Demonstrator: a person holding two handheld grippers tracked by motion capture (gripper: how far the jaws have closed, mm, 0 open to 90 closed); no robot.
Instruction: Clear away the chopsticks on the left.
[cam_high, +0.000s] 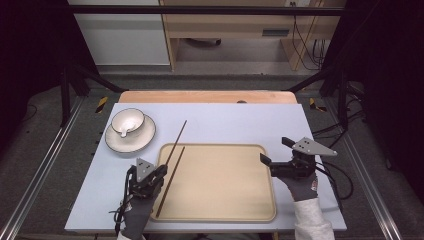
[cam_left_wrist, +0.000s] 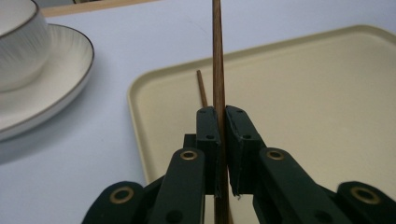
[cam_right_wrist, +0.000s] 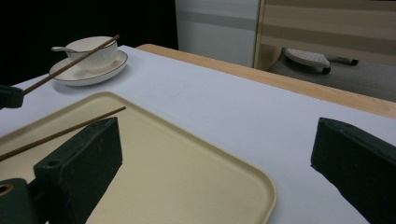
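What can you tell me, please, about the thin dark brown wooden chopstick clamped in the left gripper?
The thin dark brown wooden chopstick is a long, straight, smooth stick. The left gripper is shut on it near its near end, both black pads pressing its sides. It runs forward and away over the left rim of the beige tray, its far tip reaching above the white tabletop beside the saucer. In the right gripper view it looks lifted off the surface. A second, matching chopstick lies on the tray next to it, apart from it.
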